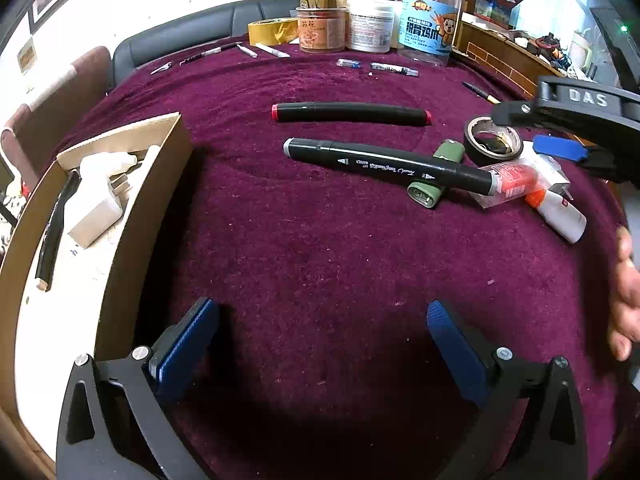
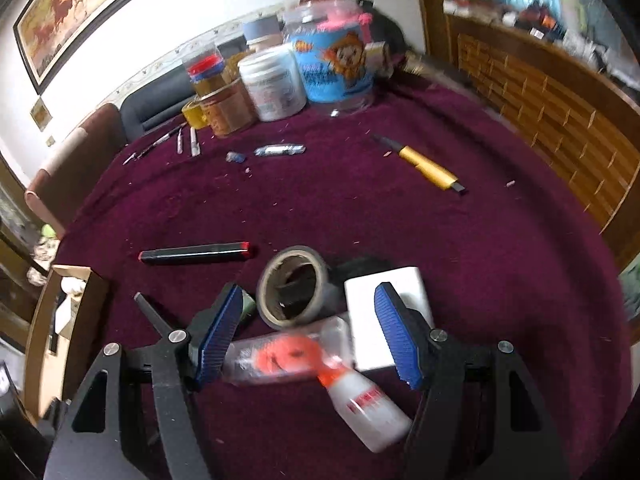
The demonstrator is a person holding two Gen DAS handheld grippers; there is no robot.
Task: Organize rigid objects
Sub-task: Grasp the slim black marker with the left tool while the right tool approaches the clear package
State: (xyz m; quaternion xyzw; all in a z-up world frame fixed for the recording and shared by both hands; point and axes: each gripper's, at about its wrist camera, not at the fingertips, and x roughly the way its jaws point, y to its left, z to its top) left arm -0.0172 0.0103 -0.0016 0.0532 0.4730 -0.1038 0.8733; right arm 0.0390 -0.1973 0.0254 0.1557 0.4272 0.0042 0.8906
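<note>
My left gripper (image 1: 322, 320) stands wide open low over the bare purple cloth, with nothing between its fingers. A cardboard box (image 1: 120, 240) to its left holds a white charger (image 1: 100, 204) and a black pen. Ahead lie a red-capped black marker (image 1: 348, 114) and a grey-capped black marker (image 1: 392, 164), which rests on a green object (image 1: 436, 176). My right gripper (image 2: 310, 334) is open above a pile: a clear case with an orange part (image 2: 288, 354), a white glue bottle (image 2: 368, 412), a tape roll (image 2: 296, 284) and a white block (image 2: 368, 292). Its pads do not press on anything.
Jars, tubs and a yellow tape roll (image 1: 272, 32) stand along the table's far edge, with small pens and cartridges in front of them. A yellow utility knife (image 2: 428, 166) lies at the far right. A person's hand (image 1: 624, 300) shows at the right edge. A wooden cabinet (image 2: 560, 120) borders the table.
</note>
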